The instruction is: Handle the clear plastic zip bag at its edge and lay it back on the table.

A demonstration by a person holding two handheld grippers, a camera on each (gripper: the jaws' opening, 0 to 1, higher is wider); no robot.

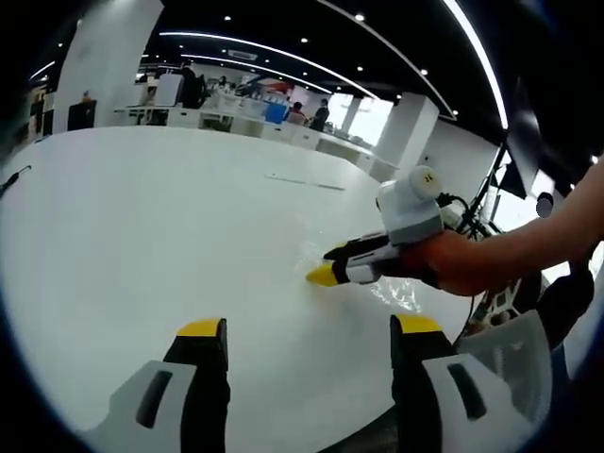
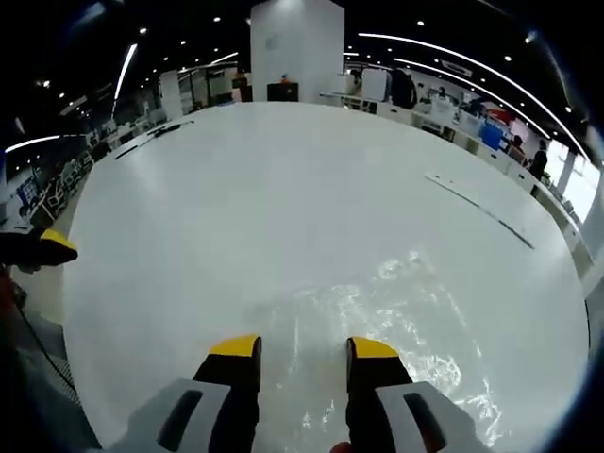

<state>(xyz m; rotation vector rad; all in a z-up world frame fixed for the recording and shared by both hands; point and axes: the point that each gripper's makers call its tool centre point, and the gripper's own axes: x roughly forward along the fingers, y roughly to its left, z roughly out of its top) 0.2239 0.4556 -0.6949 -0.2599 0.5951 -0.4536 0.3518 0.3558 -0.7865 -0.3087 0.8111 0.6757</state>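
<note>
The clear plastic zip bag [image 2: 382, 316] lies crinkled and flat on the white table [image 2: 283, 189], its near edge reaching in between my right gripper's jaws. My right gripper [image 2: 304, 347] is open and low over the bag, its yellow-tipped jaws standing either side of the plastic. In the left gripper view a hand holds that right gripper [image 1: 327, 265] close to the table, with the bag [image 1: 401, 294] showing under it. My left gripper [image 1: 309, 327] is open with nothing between its jaws, near the table's edge to the left of the bag. Its yellow tip [image 2: 52, 248] enters the right gripper view from the left.
A thin pale strip [image 2: 477, 209] lies on the table beyond the bag. A dark cable [image 1: 14, 179] rests at the table's far left edge. White pillars, desks and people stand in the background, and a chair [image 1: 514, 344] stands off the table's near right edge.
</note>
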